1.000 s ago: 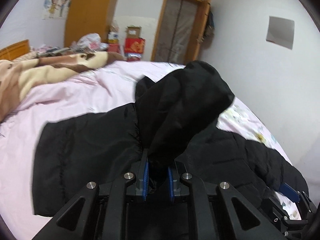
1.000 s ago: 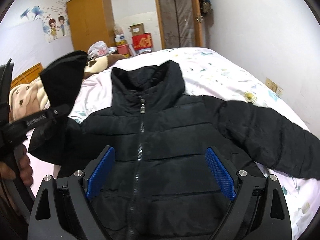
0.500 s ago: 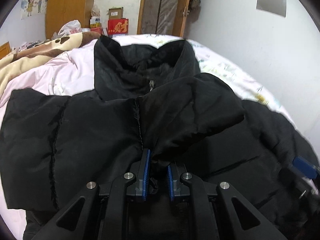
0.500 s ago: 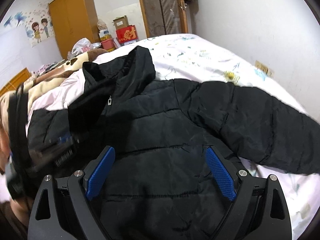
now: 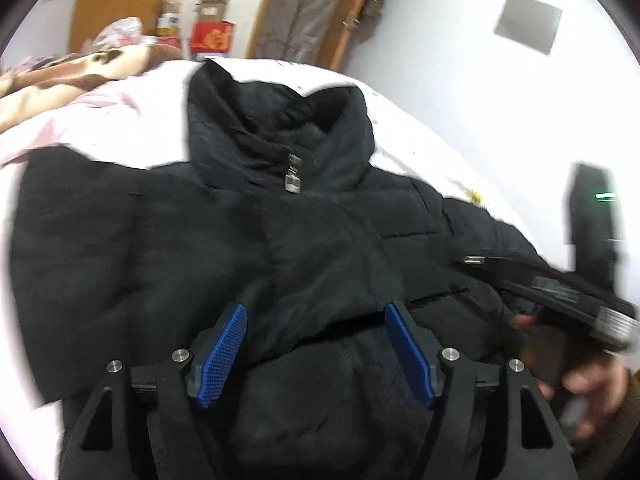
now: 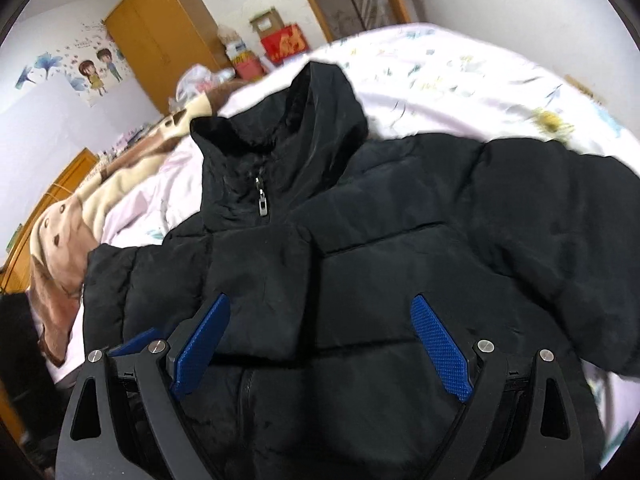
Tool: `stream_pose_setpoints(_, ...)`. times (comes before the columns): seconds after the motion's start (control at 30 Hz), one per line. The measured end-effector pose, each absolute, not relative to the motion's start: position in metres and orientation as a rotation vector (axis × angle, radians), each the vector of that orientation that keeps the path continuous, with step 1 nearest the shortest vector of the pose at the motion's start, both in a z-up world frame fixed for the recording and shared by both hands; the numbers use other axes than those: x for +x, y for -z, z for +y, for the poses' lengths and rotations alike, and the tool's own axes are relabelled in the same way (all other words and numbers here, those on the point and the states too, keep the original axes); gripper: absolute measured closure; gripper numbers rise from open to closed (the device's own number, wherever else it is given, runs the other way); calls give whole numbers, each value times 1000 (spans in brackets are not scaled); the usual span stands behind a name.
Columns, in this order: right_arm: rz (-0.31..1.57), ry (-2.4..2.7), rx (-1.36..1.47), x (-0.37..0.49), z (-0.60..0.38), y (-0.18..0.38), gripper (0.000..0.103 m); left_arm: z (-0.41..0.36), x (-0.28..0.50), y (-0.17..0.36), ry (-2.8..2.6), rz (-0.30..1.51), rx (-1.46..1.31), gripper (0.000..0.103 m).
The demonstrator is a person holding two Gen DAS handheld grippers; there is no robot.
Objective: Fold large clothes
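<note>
Your black puffer jacket (image 6: 360, 264) lies face up on the bed (image 6: 460, 76), zipped, its stand-up collar (image 5: 276, 128) pointing toward the far end of the bed. One sleeve (image 5: 320, 264) is already folded in across the chest, its cuff lying just below the zipper pull (image 5: 293, 178); the other sleeve (image 6: 560, 216) still stretches out sideways from the jacket body onto the sheet.

Your left tool (image 5: 316, 354) has just been opening: its blue pads (image 5: 222, 354) now stand apart on either side of the folded sleeve's cuff and do not press on it, so the sleeve is released. Your right tool (image 6: 320, 356) is spread wide over the jacket's lower front, holding nothing.

Expect the jacket to be light for its bulk, soft and springy. The padded filling will likely push a fold back open, and the smooth shell looks slippery, so a shallow pinch may slide off. Take a deep bite of a doubled edge instead: the cuff of the outstretched sleeve, or the seam where the sleeve meets the jacket's shoulder. The quilted stitch lines (image 6: 380, 240) across the jacket's chest are natural creases, so folding along them should hold better than folding across a puffed panel. Press the folded sleeve flat against the chest before you let the next layer land on it.
</note>
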State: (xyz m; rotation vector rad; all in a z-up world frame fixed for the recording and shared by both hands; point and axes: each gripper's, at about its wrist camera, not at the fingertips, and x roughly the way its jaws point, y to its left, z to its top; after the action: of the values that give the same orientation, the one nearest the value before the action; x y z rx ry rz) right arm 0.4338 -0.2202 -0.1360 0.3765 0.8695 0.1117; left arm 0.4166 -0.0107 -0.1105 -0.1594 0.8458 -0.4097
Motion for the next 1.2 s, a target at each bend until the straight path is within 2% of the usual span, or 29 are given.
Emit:
stream_pose_setpoints(0.1, 890, -167, 374, 450, -207, 142, 11, 22, 398, 87, 324, 764, -154, 20)
stream_pose_setpoints(0.23, 940, -148, 330, 471, -188, 160, 14, 75, 407, 78, 193, 762, -230, 19)
stream_pose_setpoints(0.33, 983, -150, 340, 476, -178, 171, 38, 98, 419, 84, 65, 814, -194, 19)
stream_pose_setpoints(0.37, 991, -138, 335, 476, -176, 173, 52, 103, 423, 88, 53, 823, -186, 19)
stream_pose_setpoints(0.43, 996, -133, 339, 475, -177, 173, 62, 109, 432, 97, 44, 848, -196, 19)
stream_pose_setpoints(0.47, 997, -134, 332, 475, -177, 172, 86, 110, 434, 100, 46, 858, -196, 19)
stream_pose_setpoints(0.5, 988, -138, 332, 473, -179, 170, 96, 110, 436, 103, 48, 857, -206, 19)
stream_pose_setpoints(0.83, 823, -29, 256, 436, -219, 114, 99, 81, 449, 100, 95, 837, -150, 19)
stream_pose_setpoints(1.2, 894, 86, 162, 440, -242, 143, 98, 42, 512, 156, 32, 965, 1, 19)
